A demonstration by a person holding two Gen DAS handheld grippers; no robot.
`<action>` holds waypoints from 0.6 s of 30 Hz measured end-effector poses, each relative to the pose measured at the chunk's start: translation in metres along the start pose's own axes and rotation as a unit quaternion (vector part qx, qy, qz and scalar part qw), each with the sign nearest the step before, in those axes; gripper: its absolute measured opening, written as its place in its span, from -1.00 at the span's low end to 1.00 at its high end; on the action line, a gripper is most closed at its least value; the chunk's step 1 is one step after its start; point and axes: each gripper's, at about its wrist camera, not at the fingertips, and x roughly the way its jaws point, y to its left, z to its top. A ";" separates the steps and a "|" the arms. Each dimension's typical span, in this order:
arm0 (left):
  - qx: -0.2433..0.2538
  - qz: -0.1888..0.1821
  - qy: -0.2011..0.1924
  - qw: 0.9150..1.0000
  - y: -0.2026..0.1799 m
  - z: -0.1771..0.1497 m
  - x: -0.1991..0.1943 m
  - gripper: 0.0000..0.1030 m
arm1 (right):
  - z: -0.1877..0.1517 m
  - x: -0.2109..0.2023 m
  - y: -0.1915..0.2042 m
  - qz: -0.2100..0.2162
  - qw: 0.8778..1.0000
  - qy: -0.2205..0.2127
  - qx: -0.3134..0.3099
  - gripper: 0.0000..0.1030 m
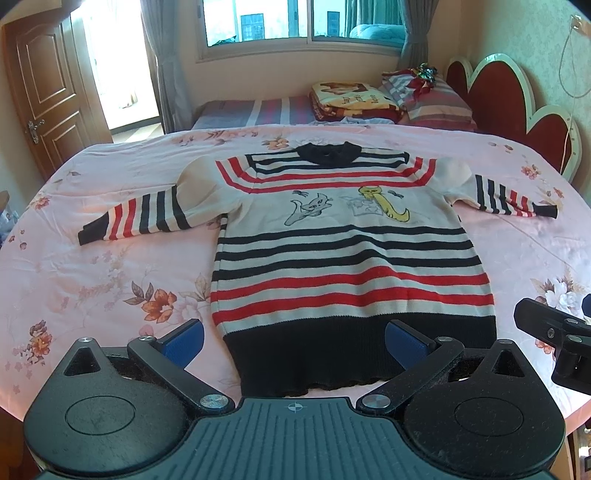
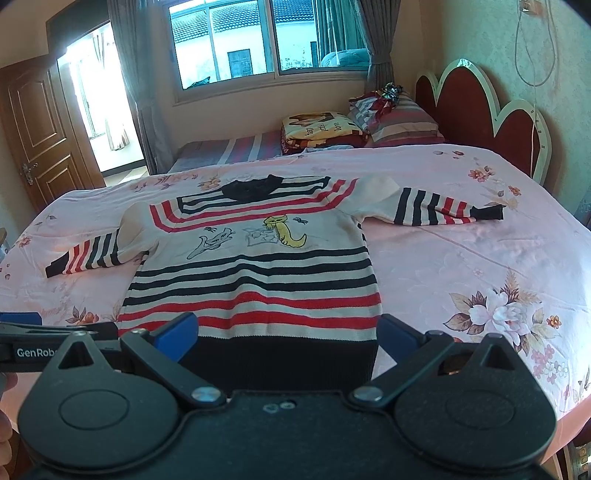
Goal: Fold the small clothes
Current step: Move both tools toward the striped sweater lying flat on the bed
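Observation:
A small striped sweater (image 1: 347, 251) in cream, black and red, with two cat pictures on the chest, lies flat and face up on the pink floral bedsheet (image 1: 92, 266), both sleeves spread out. Its black hem points toward me. It also shows in the right wrist view (image 2: 258, 280). My left gripper (image 1: 295, 338) is open and empty, its blue pads just above the hem near the left hem corner. My right gripper (image 2: 286, 332) is open and empty over the hem, its right pad near the right hem corner. The right gripper's side (image 1: 554, 339) shows at the right edge of the left wrist view.
Folded blankets (image 1: 351, 99) and striped pillows (image 1: 432, 99) lie at the far side of the bed. A red scalloped headboard (image 1: 517, 96) stands at the right. A wooden door (image 1: 40, 99) and a window (image 1: 303, 22) are beyond the bed.

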 end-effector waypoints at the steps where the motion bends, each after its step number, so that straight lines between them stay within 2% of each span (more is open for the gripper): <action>1: -0.001 0.000 -0.001 1.000 0.000 0.000 0.000 1.00 | 0.000 0.000 0.000 0.000 1.000 0.000 0.000 0.98; 12: 0.002 0.006 0.010 1.000 -0.001 0.002 0.003 1.00 | 0.001 0.001 -0.001 -0.001 1.000 0.000 0.000 0.98; 18: 0.019 0.023 0.014 0.999 -0.003 0.004 0.010 1.00 | 0.005 0.006 -0.007 -0.004 1.000 0.002 0.002 0.98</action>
